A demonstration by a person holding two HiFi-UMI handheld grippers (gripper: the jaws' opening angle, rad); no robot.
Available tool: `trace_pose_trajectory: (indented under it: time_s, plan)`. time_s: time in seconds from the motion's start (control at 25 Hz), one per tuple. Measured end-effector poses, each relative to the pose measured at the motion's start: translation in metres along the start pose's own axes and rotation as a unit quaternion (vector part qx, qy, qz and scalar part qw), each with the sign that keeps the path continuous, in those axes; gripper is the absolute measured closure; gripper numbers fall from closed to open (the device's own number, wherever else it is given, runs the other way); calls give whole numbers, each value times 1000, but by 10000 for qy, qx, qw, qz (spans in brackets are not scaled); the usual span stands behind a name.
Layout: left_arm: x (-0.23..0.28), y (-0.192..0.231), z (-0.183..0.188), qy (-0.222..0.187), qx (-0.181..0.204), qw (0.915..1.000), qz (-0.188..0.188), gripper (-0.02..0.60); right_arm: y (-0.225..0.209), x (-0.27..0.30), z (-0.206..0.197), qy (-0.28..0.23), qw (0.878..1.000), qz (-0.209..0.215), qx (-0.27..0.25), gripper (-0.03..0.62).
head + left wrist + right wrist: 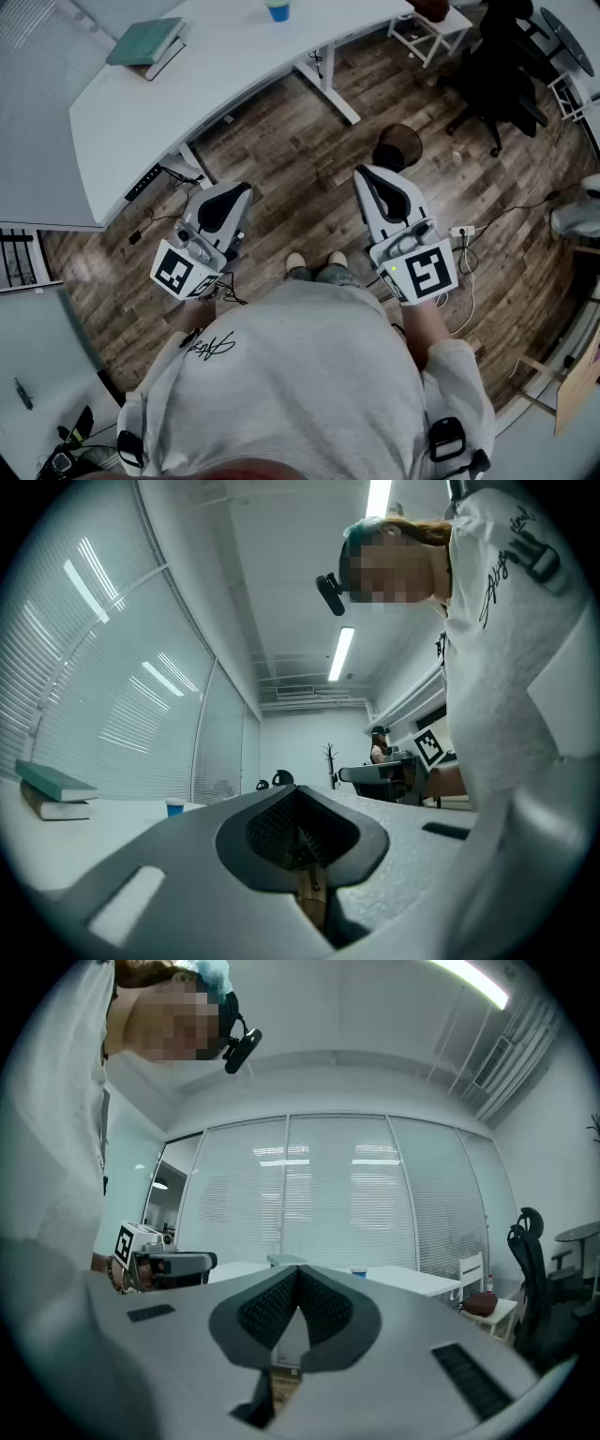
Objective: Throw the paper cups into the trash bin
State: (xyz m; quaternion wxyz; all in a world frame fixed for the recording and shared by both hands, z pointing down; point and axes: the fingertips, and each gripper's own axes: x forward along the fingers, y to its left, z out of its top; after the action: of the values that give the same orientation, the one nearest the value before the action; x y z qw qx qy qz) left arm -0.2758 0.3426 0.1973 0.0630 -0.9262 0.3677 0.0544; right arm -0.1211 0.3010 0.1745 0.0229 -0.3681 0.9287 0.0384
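– Far ahead of the left claw [234, 192] and the right claw [370, 176], a lone blue paper cup [277, 9] stands upright on the white desk [187, 94]. Is either claw carrying anything?

– No. The left claw's jaws are pressed together on nothing, and so are the right's. Both are held about level in front of the person, side by side and apart from each other.

– And the trash bin [397, 147]?

– Dark, round and open-topped, it sits on the wooden floor [281, 187] just ahead of the right claw's tips and below them, well short of the cup. Only one cup shows from here.

– So no cup has been picked up yet. What does the pickup ask for?

– By my reading, a walk up to the desk first, since the cup looks out of reach. Then spread the jaws wider than the cup before closing in. Come at it level, from the side, around the middle of its wall, and squeeze lightly. Paper buckles, and a nudge from one jaw could tip it.

– Which claw?

– Either could. The right sits nearer the bin, so its carry back looks shorter. Stacked books [145, 42] lie ahead and well to the left of the left claw, clear of the path. Release only once the cup hangs over the bin's mouth.
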Motion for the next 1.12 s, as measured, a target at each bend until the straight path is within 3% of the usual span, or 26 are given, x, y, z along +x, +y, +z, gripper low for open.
trace_pose_trajectory:
  time_s: [0.96,1.12]
  plan:
    - [-6,9,4,-70,46,9999,-61,578,5,12,-10,200,9997,-99,-37,583]
    - [-14,17,3,-43,13,9999,-123,578,8,20,-4,20,9998,-197,-48,582]
